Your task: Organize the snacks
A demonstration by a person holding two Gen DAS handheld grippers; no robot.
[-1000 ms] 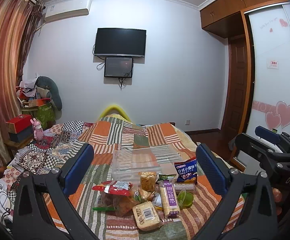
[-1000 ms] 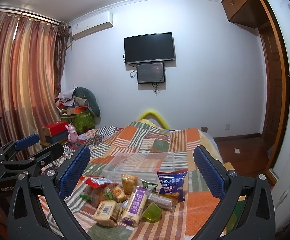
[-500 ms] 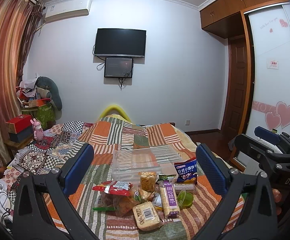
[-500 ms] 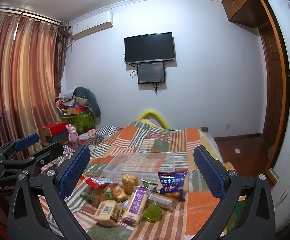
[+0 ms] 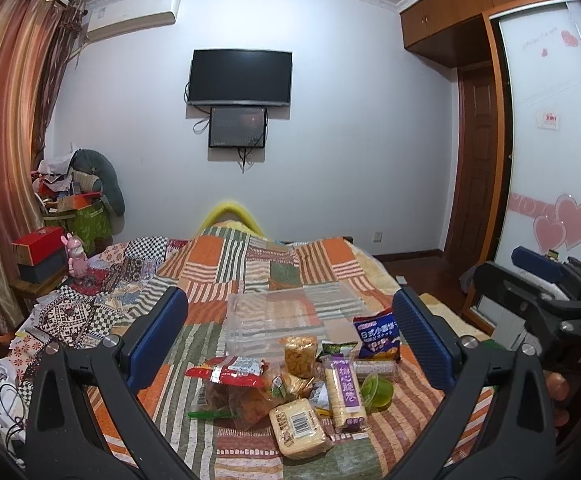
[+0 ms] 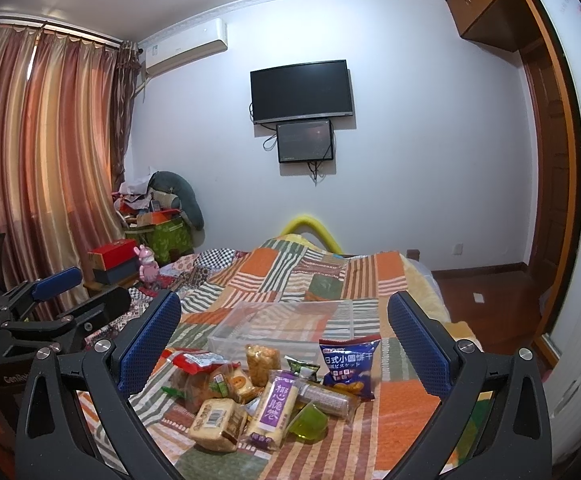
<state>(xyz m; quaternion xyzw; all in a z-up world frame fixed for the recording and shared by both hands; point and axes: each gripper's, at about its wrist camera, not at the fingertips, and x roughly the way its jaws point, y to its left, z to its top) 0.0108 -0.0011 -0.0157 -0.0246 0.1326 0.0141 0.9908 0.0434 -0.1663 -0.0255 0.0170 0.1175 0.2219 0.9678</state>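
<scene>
A pile of snacks lies on the patchwork bedspread [image 5: 226,268]: a blue biscuit bag [image 5: 376,334] [image 6: 348,366], a purple-labelled wafer pack [image 5: 344,390] [image 6: 276,404], a yellow barcode pack [image 5: 298,432] [image 6: 216,422], a red-topped bag [image 5: 228,372], a green jelly cup [image 5: 378,390] [image 6: 308,424]. Behind them stands a clear plastic box [image 5: 290,314] [image 6: 286,322], empty. My left gripper [image 5: 290,342] hovers open above the pile. My right gripper [image 6: 284,340] is also open, holding nothing, and shows at the right edge of the left wrist view.
The bed fills the middle of the room. A cluttered side table with boxes [image 5: 38,254] and a pink toy [image 5: 76,260] stands at the left by the curtains. Wooden floor [image 6: 486,284] and a wardrobe [image 5: 550,152] lie to the right. A television [image 5: 240,76] hangs on the far wall.
</scene>
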